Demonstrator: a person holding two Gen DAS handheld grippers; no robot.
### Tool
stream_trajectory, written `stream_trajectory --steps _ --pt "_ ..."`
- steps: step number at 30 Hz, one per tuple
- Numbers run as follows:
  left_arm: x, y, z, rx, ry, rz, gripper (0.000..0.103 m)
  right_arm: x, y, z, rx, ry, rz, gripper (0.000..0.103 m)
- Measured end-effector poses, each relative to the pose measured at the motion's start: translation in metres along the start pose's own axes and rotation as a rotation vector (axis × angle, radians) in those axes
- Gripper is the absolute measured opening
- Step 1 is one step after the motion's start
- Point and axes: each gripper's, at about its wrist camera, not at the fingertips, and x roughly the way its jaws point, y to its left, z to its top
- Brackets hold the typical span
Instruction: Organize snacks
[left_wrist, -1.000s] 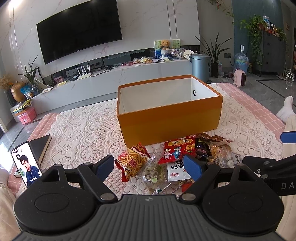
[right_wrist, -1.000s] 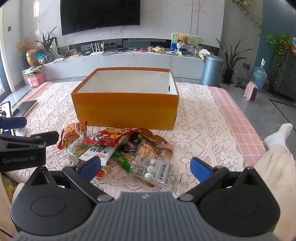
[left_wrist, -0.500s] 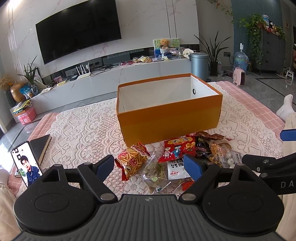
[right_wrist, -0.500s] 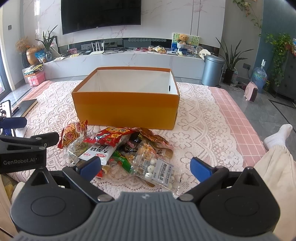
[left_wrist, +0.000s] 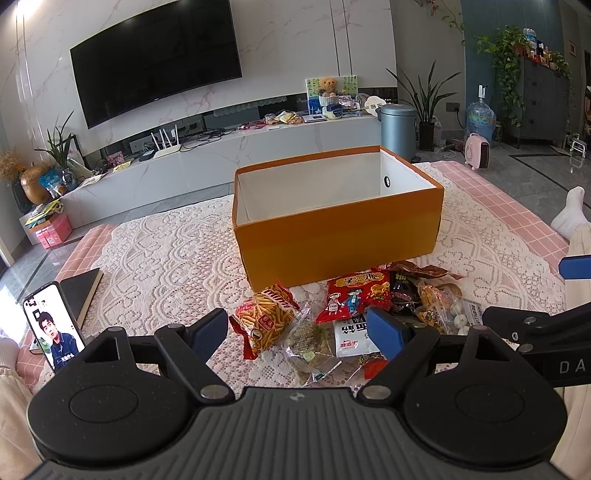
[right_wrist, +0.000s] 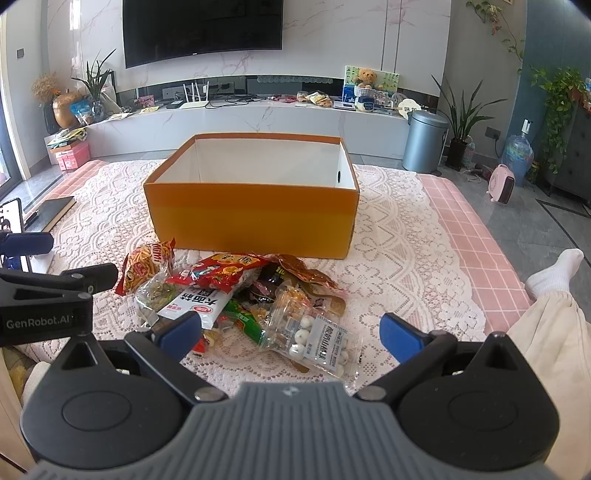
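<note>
Snacks (right_wrist: 243, 295) lie heaped beyond both spread, unladen tongs (right_wrist: 290, 330).

Matt cardboard box (right_wrist: 255, 218), glossy plastic snack packets (right_wrist: 236, 295), lace cloth (right_wrist: 388, 258)

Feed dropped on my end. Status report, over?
Left gripper and right gripper: jaws open, holding nothing. Snack pile loose on lace cloth, orange box behind it. Nothing blocking.

- Box (right_wrist: 255, 218): orange outside, white inside.
- Lace cloth (right_wrist: 388, 258): white, flowered.
- Mat (right_wrist: 476, 251): pink checks.
- Chip bag (left_wrist: 354, 295): red.
- Bin (right_wrist: 423, 142): grey-blue.
</note>
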Motion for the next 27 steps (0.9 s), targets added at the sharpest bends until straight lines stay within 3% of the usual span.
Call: stream_trajectory --steps 27 --pt "-0.0004 0.0001 -0.0017 0.003 0.002 0.000 0.099 0.0009 -0.0007 -0.0025 0.000 0.007 -0.005 0.100"
